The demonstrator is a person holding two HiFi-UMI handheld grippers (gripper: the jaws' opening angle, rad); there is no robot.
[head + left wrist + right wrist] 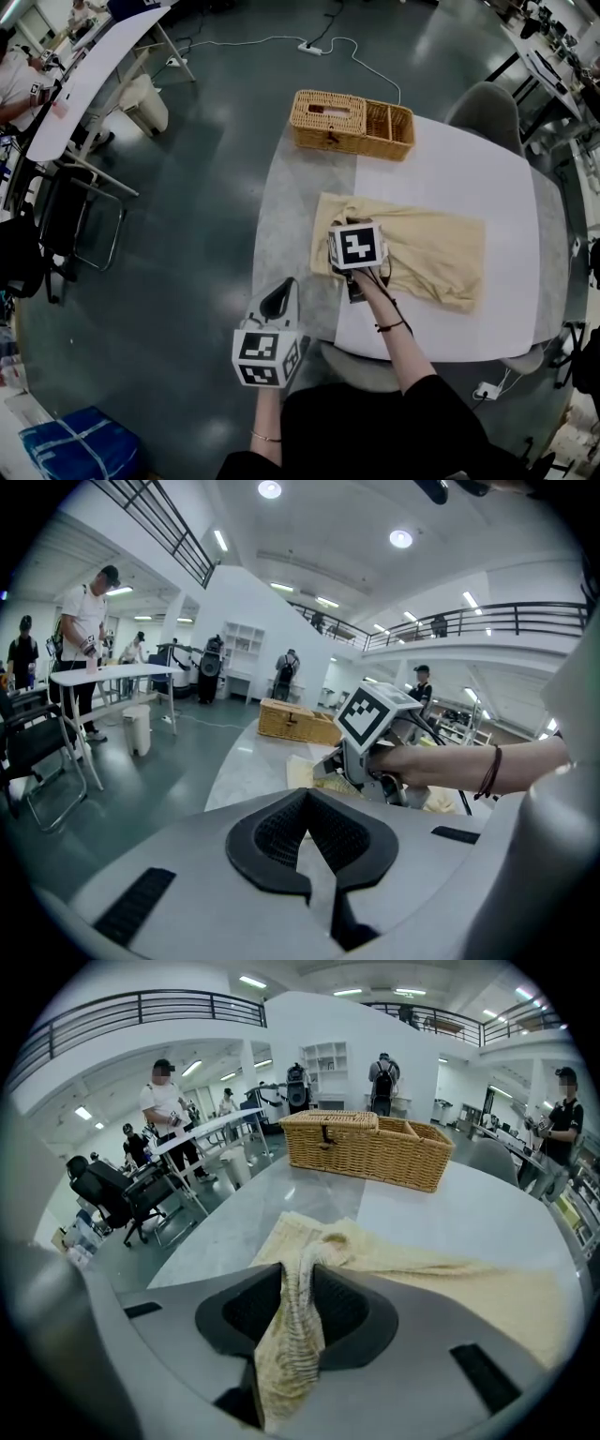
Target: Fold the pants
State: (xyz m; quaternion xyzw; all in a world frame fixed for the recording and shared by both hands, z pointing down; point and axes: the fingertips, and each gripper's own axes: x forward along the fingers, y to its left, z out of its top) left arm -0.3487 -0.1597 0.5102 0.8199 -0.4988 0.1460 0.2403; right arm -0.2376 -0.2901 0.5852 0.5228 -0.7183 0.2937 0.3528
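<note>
— Starting at the left, what has the left gripper [281, 292] got?
— Nothing. It hangs at the near left edge of the table [450, 169], with its jaws closed together and empty.
— And the right gripper [300, 1279]?
— Its jaws stand a little apart, clamped on a bunched fold of the pants [431, 248]. Ribbed fabric fills the gap between the pads.
— How do the pants look?
— They are pale yellow-beige and lie crosswise on the middle of the table. The left end is on the grey part and the rest on the white part. The right portion lies fairly flat with soft creases, while the left end is gathered up into the grip.
— Any containers?
— One, a wicker basket [352, 124] at the far edge of the table, apart from the pants. Its larger left section sits under a woven lid with a dark clasp, so what is inside is hidden. On the right are two narrow open compartments, and the wicker floor of each shows from above.
— What does each view add?
— The head view alone shows the whole garment, plus a power strip [309, 47] on the floor beyond the table. The left gripper view shows the right hand [422, 761] side-on under its marker cube [375, 714], tilted down onto the cloth. Only the right gripper view shows the ribbed weave caught in the jaws.
</note>
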